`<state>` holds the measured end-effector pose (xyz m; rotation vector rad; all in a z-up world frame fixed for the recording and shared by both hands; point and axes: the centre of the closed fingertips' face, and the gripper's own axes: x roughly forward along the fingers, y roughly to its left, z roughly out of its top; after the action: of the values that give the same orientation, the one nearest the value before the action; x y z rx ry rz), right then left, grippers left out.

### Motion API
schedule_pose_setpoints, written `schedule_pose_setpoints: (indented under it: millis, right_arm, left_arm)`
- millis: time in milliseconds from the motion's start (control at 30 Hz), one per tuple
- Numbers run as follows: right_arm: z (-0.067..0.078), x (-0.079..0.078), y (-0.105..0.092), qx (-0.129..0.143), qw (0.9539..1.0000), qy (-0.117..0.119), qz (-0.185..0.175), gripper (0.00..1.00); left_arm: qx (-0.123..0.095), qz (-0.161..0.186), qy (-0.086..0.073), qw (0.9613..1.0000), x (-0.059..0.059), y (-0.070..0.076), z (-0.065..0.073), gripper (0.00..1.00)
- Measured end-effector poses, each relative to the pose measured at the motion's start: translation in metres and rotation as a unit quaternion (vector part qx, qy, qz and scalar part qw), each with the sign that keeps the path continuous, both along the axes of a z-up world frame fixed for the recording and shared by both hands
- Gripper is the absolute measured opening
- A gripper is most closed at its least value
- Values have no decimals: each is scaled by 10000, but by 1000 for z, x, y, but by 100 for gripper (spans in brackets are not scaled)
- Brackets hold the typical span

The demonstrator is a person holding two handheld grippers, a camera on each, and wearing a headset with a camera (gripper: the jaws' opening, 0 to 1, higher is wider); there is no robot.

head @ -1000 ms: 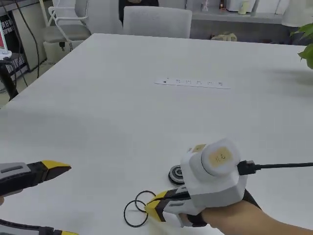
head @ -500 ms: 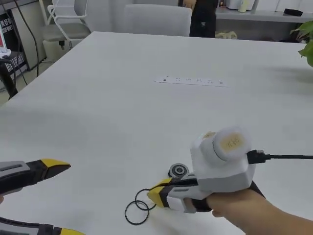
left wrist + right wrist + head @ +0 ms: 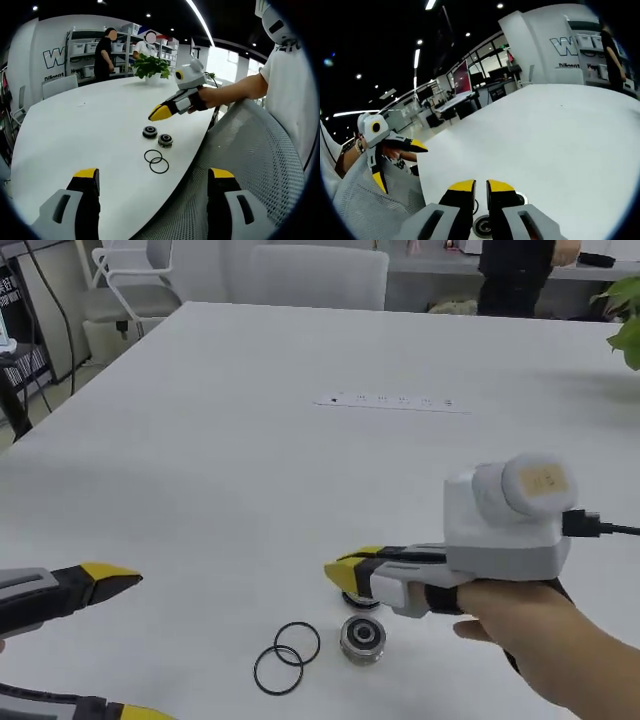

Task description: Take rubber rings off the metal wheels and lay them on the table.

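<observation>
Two thin black rubber rings (image 3: 287, 656) lie flat on the white tabletop (image 3: 250, 470) near its front edge, and they overlap slightly where they meet. Just to the right of them stands a metal wheel (image 3: 362, 636), lying on its flat side, close to the rings but not touching them. A second wheel (image 3: 357, 600) sits just behind it, partly hidden in the head view by the yellow tip of the right gripper (image 3: 343, 573). This gripper is held in a hand (image 3: 510, 615) that comes in from the right, and it hovers level above the second wheel, clear of the tabletop. Its jaws are drawn almost together, with only a thin slit between them, and they hold nothing; in the right gripper view the first wheel shows below the slit. Whether either wheel has a ring on it is too small to tell. The left gripper (image 3: 153, 174) is at the near left edge of the tabletop, well apart from the rings and wheels, its jaws spread wide and empty. Farther back on the tabletop a white power strip (image 3: 392, 402) lies flat, a grey chair (image 3: 318, 278) stands at the far edge, and the leaves of a plant (image 3: 625, 320) show at the right.
</observation>
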<state>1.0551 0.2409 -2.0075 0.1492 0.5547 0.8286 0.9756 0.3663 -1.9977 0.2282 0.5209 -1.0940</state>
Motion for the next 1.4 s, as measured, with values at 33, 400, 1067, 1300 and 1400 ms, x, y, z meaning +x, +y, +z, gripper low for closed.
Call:
schedule_pose_setpoints:
  millis: [33,400,1067,1300,1400]
  right_arm:
    - [2,2,-4,33,10000,-10,-76,6]
    - [15,19,-48,272,9976,-225,-593,10]
    - [-19,3,-54,-784,9966,-235,-17,13]
    - [-33,-4,-53,-1142,9930,-162,248,14]
    - [-38,-6,-54,-1254,9915,-140,314,14]
  left_arm:
    - [-3,0,-1,10000,0,0,0,87]
    - [43,-40,-10,10000,-1,0,-1,87]
    - [234,-398,-416,9981,-4,-4,9,88]
    - [243,-644,-656,9955,-3,-14,27,88]
    - [212,-809,-839,9930,0,-22,41,88]
